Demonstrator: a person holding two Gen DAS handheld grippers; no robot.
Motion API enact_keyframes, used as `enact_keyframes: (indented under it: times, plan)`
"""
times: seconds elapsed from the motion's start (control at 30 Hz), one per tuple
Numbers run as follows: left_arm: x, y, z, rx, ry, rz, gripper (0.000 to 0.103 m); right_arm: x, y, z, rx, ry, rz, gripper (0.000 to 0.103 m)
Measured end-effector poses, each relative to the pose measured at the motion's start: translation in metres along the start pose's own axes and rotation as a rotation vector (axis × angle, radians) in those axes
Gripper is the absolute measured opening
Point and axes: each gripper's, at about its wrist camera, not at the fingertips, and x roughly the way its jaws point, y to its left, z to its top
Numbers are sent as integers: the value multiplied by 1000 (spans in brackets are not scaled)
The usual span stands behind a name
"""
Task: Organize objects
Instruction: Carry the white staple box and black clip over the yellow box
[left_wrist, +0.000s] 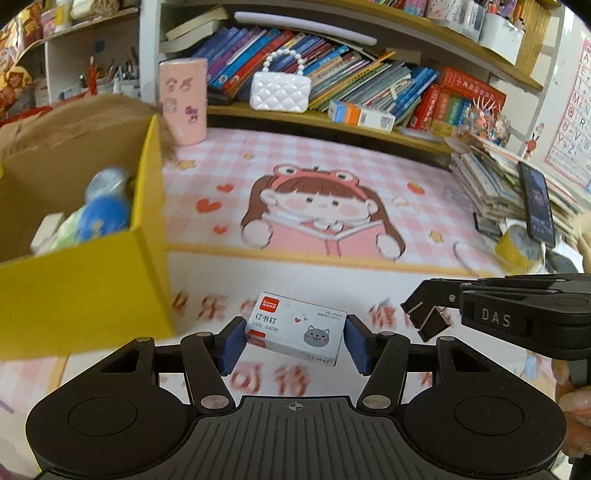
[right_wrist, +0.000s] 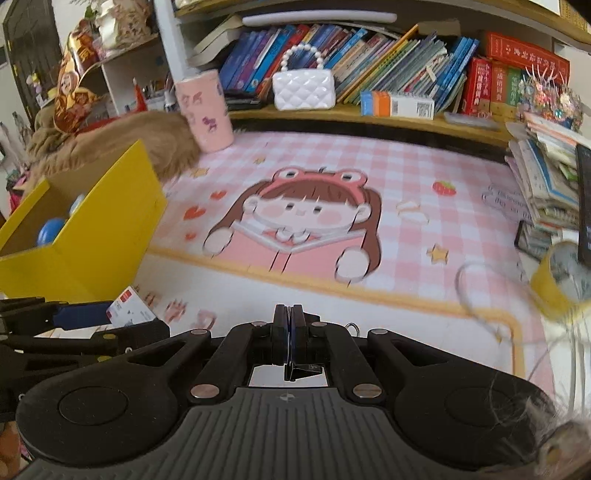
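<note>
Gripping a small white cardboard box of staples (left_wrist: 295, 328) by its short ends, the left gripper (left_wrist: 293, 341) carries it just beside the open yellow cardboard box (left_wrist: 85, 284). The right gripper (right_wrist: 291, 332) is closed, apparently pinching a black binder clip (left_wrist: 430, 319). The tilted box could twist loose if swung quickly.

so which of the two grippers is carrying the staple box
The left gripper: its blue pads clamp the white staple box with the cat drawing. The right gripper is pinched shut on a small black binder clip instead.
</note>
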Motion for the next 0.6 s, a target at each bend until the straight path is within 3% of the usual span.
enact_keyframes:
  times: [0.27, 0.6]
  plan:
    - [-33, 32, -24, -9, -10, 2, 57, -12, 46, -28, -6, 35, 3, 2]
    - [-83, 85, -58, -85, -30, 45, 57, -29, 123, -54, -91, 40, 67, 2]
